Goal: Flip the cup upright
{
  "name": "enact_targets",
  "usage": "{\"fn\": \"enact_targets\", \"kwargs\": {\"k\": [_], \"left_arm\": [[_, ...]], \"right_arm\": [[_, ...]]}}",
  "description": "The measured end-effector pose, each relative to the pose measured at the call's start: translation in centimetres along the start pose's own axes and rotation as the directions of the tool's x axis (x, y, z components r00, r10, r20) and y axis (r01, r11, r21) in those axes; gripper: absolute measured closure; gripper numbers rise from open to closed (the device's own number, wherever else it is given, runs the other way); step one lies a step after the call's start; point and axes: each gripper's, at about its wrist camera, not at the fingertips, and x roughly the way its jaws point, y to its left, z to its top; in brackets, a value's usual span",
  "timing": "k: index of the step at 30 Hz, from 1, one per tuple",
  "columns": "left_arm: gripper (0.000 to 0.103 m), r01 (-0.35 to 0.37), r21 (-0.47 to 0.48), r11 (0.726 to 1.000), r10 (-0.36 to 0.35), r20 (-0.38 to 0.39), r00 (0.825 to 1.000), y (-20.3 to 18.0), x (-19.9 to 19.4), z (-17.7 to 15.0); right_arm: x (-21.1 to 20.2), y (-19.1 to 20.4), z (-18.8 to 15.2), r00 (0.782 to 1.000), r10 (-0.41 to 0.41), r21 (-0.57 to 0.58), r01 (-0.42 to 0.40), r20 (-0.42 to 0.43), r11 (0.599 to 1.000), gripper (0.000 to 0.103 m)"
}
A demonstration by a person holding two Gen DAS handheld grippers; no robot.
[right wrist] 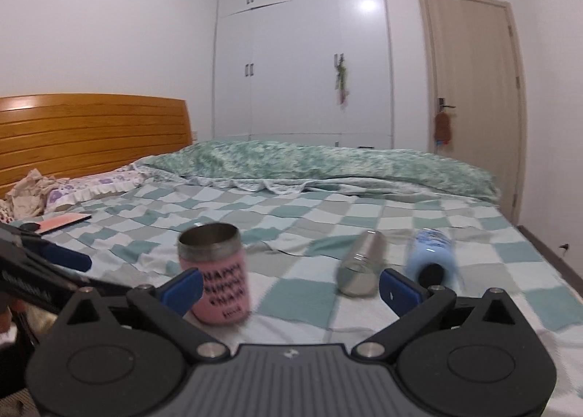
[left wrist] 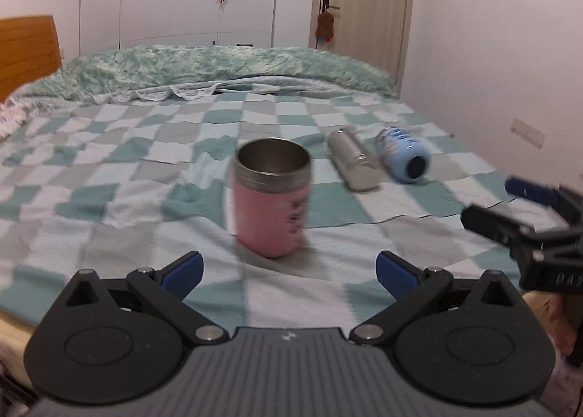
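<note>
A pink cup point(left wrist: 271, 198) with a steel rim stands upright, mouth up, on the checkered bed cover point(left wrist: 109, 169); it also shows in the right wrist view point(right wrist: 218, 273). A silver cup point(left wrist: 351, 160) point(right wrist: 360, 264) and a light blue cup point(left wrist: 402, 154) point(right wrist: 433, 260) lie on their sides to its right. My left gripper point(left wrist: 289, 273) is open and empty, just short of the pink cup. My right gripper point(right wrist: 291, 287) is open and empty, with the pink cup ahead left and the silver cup ahead right. It shows at the right edge of the left wrist view point(left wrist: 524, 213).
A rumpled green blanket point(right wrist: 328, 165) lies across the far side of the bed. A wooden headboard point(right wrist: 91, 129), pillows and a pink flat item point(right wrist: 63, 222) are at the left. White wardrobes and a door stand behind. The bed's near edge is just below both grippers.
</note>
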Motion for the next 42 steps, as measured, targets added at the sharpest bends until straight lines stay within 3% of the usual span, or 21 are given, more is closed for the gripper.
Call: {"fn": "enact_targets", "kwargs": {"k": [10,18,26,42], "left_arm": [[0.000,-0.073,-0.041,0.996,0.079,0.148,0.986,-4.2,0.6,-5.3],[0.000,-0.157,-0.018,0.987,0.154,0.340,0.928,-7.1,0.8,-9.4],[0.000,-0.241,0.011,0.970,0.217,0.403,0.889,-8.2,1.1,-10.4],[0.000,-0.240,-0.009,0.971,0.224,0.399,0.889,-7.5,1.0,-10.7]], "right_arm": [[-5.8,-4.3,-6.1,0.989,-0.143,-0.017,0.144,0.026,0.989,0.000],[-7.4,-5.3,-9.1,0.972,-0.216,-0.068,0.223,0.097,0.972,0.001],[-7.7,-5.7,-9.8,0.946,-0.279,-0.037,0.288,0.163,0.957,0.001],[-7.4,-5.2,-10.2,0.948,-0.271,-0.064,0.284,0.167,0.957,0.000]]}}
